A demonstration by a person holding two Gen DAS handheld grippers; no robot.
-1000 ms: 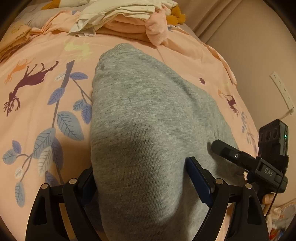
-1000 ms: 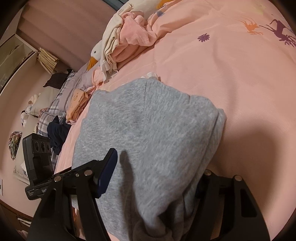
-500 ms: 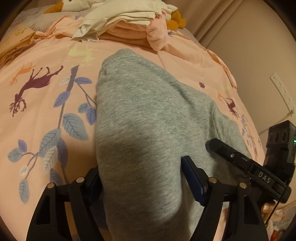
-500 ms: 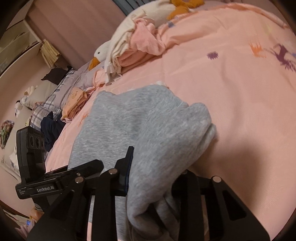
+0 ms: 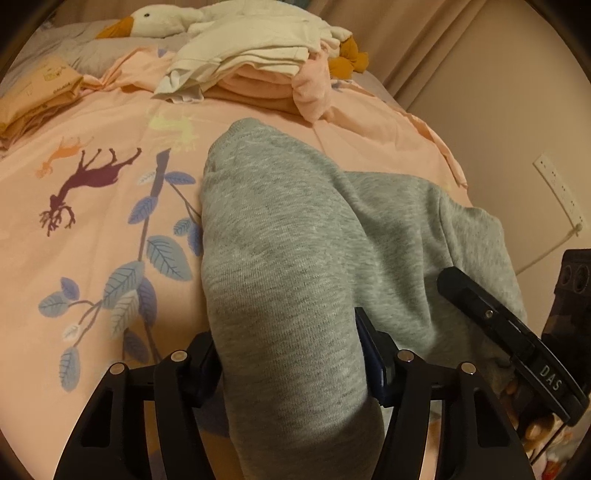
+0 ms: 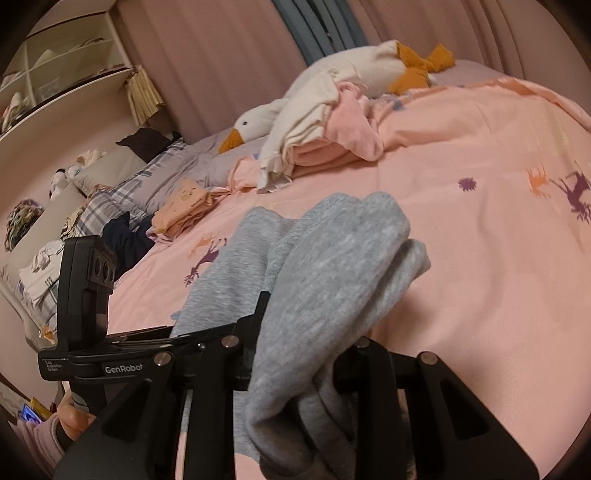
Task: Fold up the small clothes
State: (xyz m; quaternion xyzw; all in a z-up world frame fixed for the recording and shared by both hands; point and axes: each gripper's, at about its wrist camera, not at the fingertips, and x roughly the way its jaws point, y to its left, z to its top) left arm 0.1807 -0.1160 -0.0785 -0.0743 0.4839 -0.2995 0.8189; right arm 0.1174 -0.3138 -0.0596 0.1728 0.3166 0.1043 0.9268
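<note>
Gripping a bunched fold of the soft grey fleece garment (image 6: 325, 280), the right gripper (image 6: 299, 354) has its jaws closed on the cloth after just closing; the left gripper (image 5: 288, 354) has been closing too, its jaws now squeezing the near end of the same garment, which trails across the pink printed bedspread (image 5: 92, 221). Both holds look best kept level and taut so edges meet. I count one grey garment, two grippers, one white plush goose (image 5: 166, 22), one heap of folded cream and pink clothes (image 5: 258, 70).
</note>
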